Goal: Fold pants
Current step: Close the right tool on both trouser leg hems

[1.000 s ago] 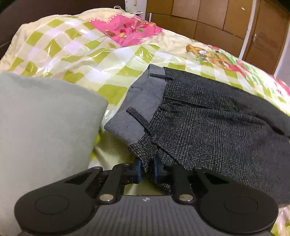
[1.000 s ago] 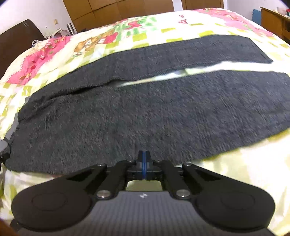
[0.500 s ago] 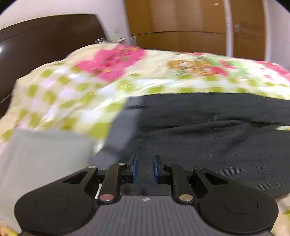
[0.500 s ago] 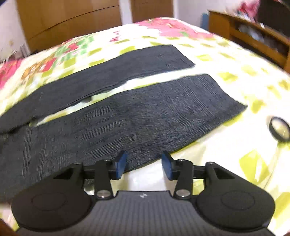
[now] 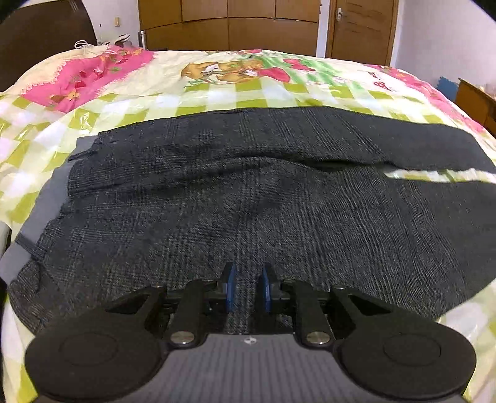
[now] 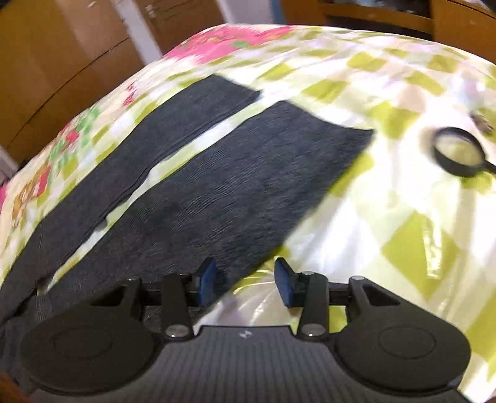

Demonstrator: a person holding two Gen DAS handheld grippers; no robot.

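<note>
Dark grey checked pants lie flat on the bed, with the lighter grey waistband at the left. My left gripper hovers over the near edge of the seat. Its jaws stand a narrow gap apart, and the cloth seen in the gap is not pinched. In the right wrist view both legs run away to the upper right, a strip of sheet between them. My right gripper is over the near leg's edge and its jaws are closing. One pad is above the cloth, the other above the sheet, and neither presses on anything.
The bed cover is glossy, with green checks and pink patches. A black magnifying glass lies on it to the right of the leg ends. A dark headboard is at the far left, wooden wardrobes behind the bed and wooden furniture beyond its foot.
My left gripper slid right from the waistband corner to over the seat, and the grey pillow left its view. My right gripper went from shut to open, rolled, and moved toward the leg ends.
</note>
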